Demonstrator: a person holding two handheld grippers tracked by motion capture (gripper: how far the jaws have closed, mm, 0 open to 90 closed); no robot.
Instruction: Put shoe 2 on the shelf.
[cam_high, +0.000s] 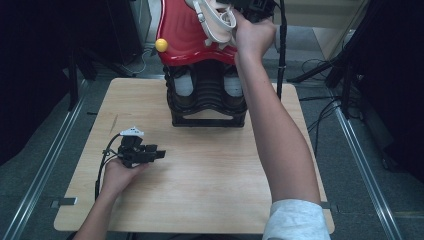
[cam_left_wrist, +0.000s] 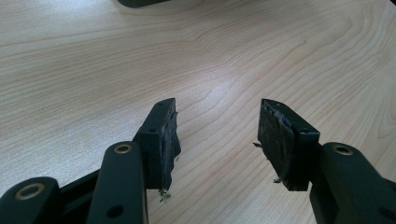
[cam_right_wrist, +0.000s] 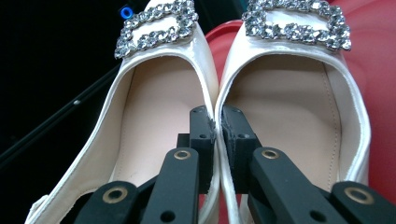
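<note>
Shoes (cam_right_wrist: 215, 107) pinched by adjoining rims between right jaws.

shoes (cam_right_wrist: 285, 84): glossy cream patent, glittering rhinestone buckles
table (cam_left_wrist: 140, 60): showing smooth pale wood grain
rack top (cam_high: 182, 35): shining red plastic

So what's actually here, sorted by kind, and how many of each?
White shoes with sparkly buckles, pinched together in the right gripper: 2
Shoe racks: 1, black
Red curved shelves on the rack: 1
Yellow balls: 1
Handheld grippers: 2, the left gripper open over the table
Tables: 1
Total: 8
</note>
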